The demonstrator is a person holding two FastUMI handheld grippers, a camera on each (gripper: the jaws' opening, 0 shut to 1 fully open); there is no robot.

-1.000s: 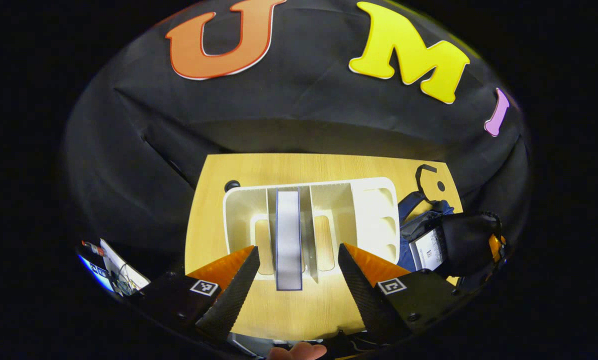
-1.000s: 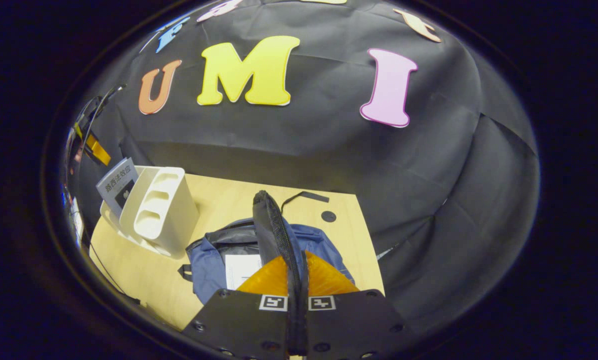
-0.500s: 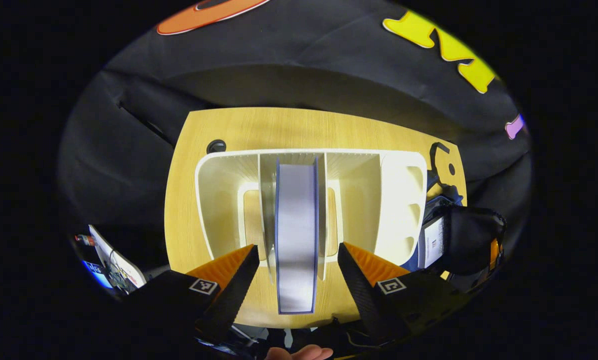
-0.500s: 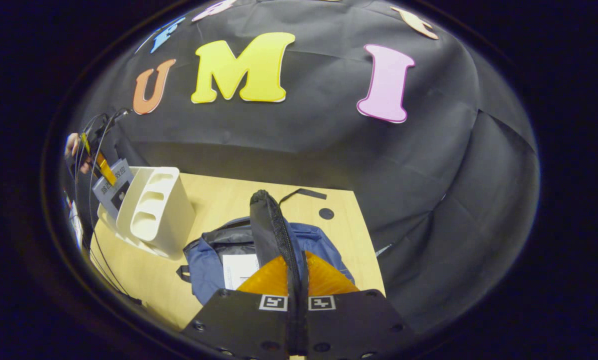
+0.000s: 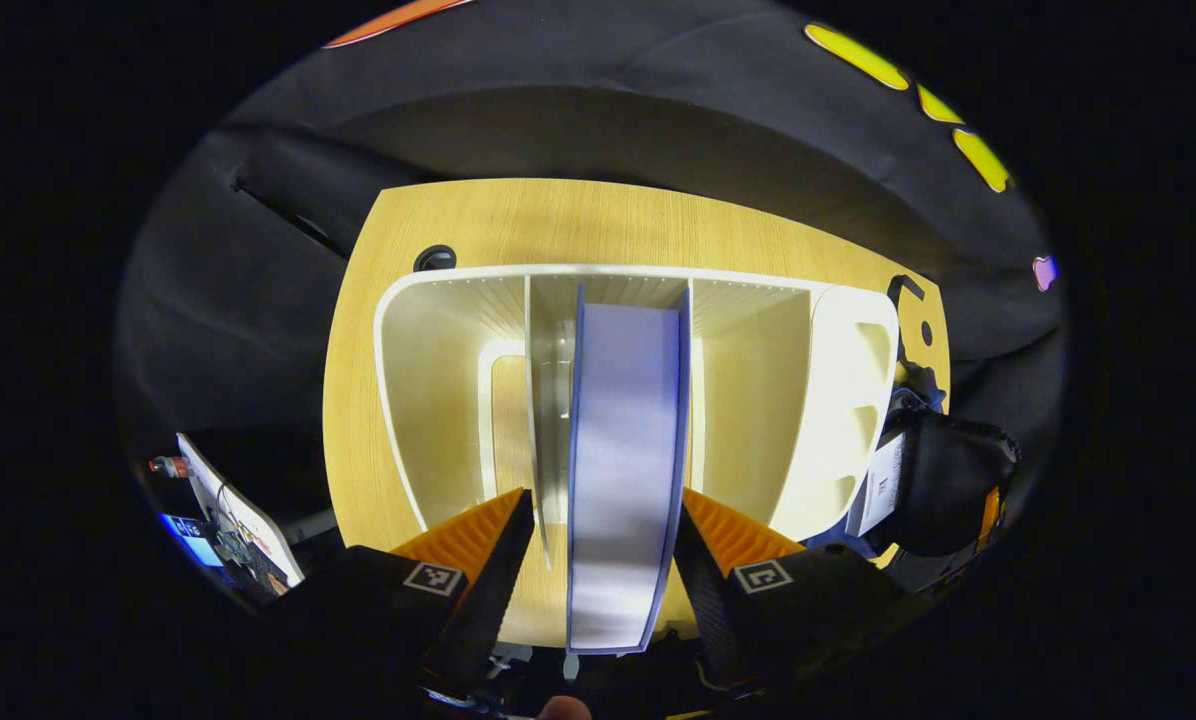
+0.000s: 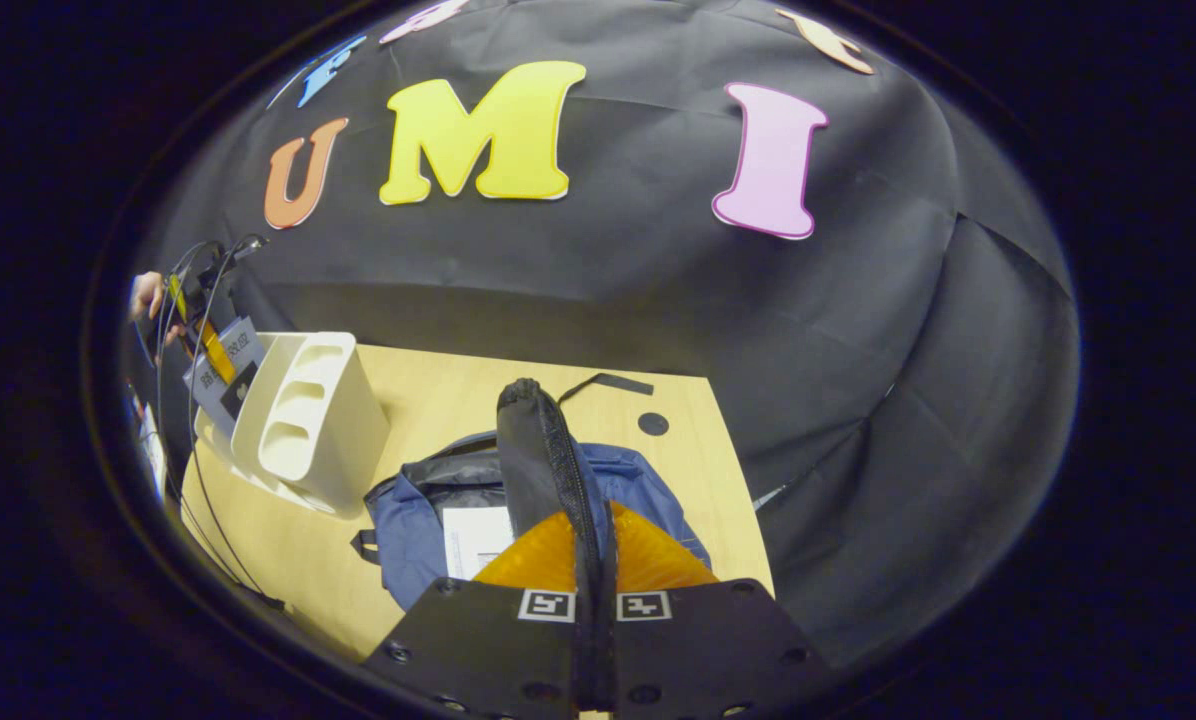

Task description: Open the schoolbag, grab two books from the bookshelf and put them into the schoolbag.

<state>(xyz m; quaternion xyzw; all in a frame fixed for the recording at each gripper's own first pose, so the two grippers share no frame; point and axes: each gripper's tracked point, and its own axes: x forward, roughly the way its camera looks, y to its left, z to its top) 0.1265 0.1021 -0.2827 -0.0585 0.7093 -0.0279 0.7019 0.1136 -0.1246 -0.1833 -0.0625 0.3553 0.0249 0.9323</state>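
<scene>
Book (image 5: 623, 470): upright in bookshelf (image 5: 438, 400), between spread jaws of left gripper (image 5: 603, 560). Right gripper (image 6: 595, 560) pinches schoolbag (image 6: 428, 510) flap (image 6: 543, 450).

The book's (image 5: 623, 470) near end drops behind the left hand-held gripper (image 5: 603, 560), so contact is unclear. In the right gripper view, the schoolbag's (image 6: 428, 510) paper print is too small to read, its flap (image 6: 543, 450) hiding the interior.

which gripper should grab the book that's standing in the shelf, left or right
Left. The left gripper is open with its fingers either side of the book in the bookshelf. The right gripper is shut on the schoolbag flap, holding the schoolbag open.
</scene>
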